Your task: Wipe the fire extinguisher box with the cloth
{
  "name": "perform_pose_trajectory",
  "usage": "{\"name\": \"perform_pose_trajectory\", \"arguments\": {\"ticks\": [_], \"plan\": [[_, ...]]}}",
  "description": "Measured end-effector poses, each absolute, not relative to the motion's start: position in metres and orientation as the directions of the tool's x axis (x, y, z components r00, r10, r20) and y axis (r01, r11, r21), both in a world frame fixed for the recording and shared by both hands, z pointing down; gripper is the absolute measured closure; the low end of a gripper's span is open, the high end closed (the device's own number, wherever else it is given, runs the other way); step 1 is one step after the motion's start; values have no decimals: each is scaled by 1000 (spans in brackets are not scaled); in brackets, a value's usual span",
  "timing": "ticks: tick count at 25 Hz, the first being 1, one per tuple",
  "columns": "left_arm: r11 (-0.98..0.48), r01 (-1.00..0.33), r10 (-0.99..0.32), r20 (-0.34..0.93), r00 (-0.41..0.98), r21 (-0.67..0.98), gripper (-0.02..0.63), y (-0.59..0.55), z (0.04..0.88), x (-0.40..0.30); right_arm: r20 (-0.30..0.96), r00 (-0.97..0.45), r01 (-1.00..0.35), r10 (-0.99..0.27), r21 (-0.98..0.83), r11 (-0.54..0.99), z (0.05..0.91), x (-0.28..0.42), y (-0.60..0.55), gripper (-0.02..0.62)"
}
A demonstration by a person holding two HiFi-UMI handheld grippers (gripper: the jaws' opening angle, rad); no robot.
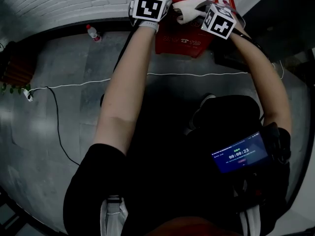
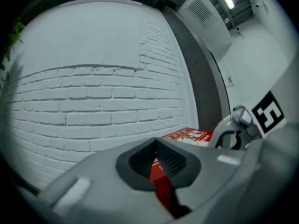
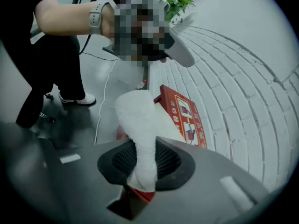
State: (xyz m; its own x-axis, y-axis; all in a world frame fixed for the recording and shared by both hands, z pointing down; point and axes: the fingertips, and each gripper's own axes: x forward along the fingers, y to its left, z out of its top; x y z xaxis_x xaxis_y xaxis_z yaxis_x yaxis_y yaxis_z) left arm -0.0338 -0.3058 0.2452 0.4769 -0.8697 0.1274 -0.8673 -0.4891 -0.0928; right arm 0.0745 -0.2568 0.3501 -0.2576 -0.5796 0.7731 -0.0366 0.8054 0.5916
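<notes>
My right gripper [image 3: 140, 164] pinches the white fluffy cloth [image 3: 138, 120] just above the red rectangular fire extinguisher box [image 3: 187, 113], its long side along the white brick wall [image 2: 93, 92], while my left gripper [image 2: 156, 162], 2 jaws pressed together empty, hangs alongside.

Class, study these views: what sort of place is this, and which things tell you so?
Probably an indoor corridor or utility area: a red fire extinguisher box stands by a white-painted brick wall on a grey tiled floor.
</notes>
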Motion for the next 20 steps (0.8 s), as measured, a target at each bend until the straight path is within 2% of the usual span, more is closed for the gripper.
{"name": "perform_pose_trajectory", "arguments": {"ticks": [5,9,20], "plan": [[-482,-872,-874,122,471,-89,603,-293,246,-36,762,-294,-59,-578,589,806,347,68,-242,508],[-491,-867,-868,131,479,-82,603,-286,246,-39,716,-338,-129,-611,608,784,324,60,-254,508],[-474,-876,-880,95,466,-90,603,-324,242,-54,538,-333,-264,-774,735,625,264,41,-339,508]]}}
